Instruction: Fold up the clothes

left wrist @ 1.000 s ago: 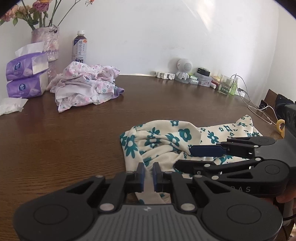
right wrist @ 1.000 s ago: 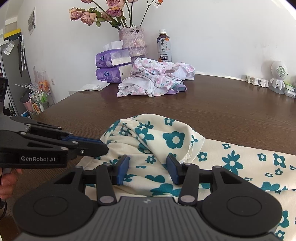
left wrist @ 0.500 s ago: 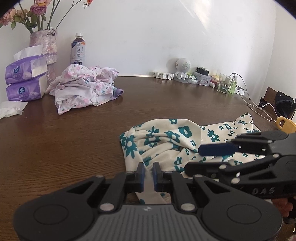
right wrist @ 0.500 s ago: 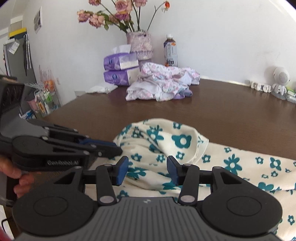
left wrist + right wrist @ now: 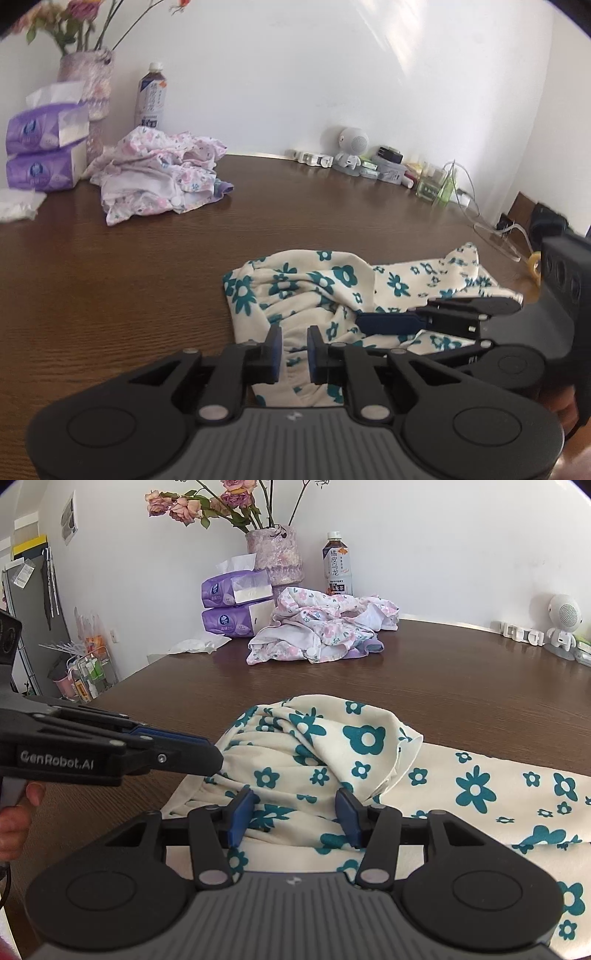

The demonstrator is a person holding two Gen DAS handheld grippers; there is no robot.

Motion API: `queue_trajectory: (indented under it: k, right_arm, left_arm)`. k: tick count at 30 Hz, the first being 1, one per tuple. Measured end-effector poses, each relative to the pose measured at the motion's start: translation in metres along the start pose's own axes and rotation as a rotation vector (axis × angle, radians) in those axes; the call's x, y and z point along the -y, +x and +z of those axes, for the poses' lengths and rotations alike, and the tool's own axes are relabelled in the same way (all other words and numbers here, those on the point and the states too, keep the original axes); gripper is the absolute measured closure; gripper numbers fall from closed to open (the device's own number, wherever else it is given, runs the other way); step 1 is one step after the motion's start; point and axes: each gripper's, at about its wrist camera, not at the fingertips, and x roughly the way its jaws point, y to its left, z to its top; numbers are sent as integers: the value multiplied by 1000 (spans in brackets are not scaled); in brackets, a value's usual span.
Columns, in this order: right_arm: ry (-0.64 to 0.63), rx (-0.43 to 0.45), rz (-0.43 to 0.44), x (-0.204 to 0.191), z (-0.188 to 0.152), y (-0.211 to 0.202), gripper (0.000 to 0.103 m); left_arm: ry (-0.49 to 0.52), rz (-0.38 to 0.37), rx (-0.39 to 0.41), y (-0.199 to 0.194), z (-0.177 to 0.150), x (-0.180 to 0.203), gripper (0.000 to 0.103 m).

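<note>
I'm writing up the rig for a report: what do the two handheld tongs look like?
Both the left tongs and right tongs are matte black linkages on a ribbed grey base, with blue pads. The left one's side reads "GenRobot.AI" in white.

A cream garment printed with teal flowers (image 5: 332,760) lies bunched on the dark wood counter (image 5: 461,686), its near end gathered into folds and one flap turned over the middle, the rest spreading flat to the right. Well apart, near the wall, sits a crumpled pink-and-white floral heap of clothes (image 5: 321,631).
</note>
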Motion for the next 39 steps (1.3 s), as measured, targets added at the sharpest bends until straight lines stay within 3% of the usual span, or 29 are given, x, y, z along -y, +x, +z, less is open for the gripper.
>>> queue_trajectory:
  k: [2,5,11,15,18,20,23,27,30,35,36,39]
  right_arm:
    - [0,3,3,1,0,0,53]
    - [1,10,8,1,-1,0,52]
    - [6,10,22,4,1,-2,52]
    - [18,5,40,7,4,-3,51]
    - [46,48,41,13,10,-21,51]
    - [29,81,24,14,13,-37,51]
    - [21,72,41,16,10,-54,51]
    - [-13,38,68,11,-4,-68,50]
    - [-74,12,54,7,-10,-72,36]
    - [-169,-36,6,-4,-13,-59,36]
    - [-188,-45,-4,-6,-13,-56,40]
    - [-214,-69,-18,-9,-13,-48,79]
  left_arm:
    - [27,51,-24,7,-5,3,91]
    - [-13,44,-26,11,-8,-3,88]
    - [26,80,-20,10,-11,3,86]
    - [-9,76,-4,2,-10,0,86]
    - [-14,87,22,-9,-11,-1,87]
    - [-30,73,34,-16,-14,-3,87]
    - [-53,-7,46,-29,-18,-4,88]
    - [15,-76,38,-45,-25,6,76]
    - [65,-79,19,-49,-32,11,71]
    - [203,-33,-30,-34,-39,27,70]
    - [233,-21,-36,-30,-40,32,70]
    - [308,10,-41,-22,-40,41,70]
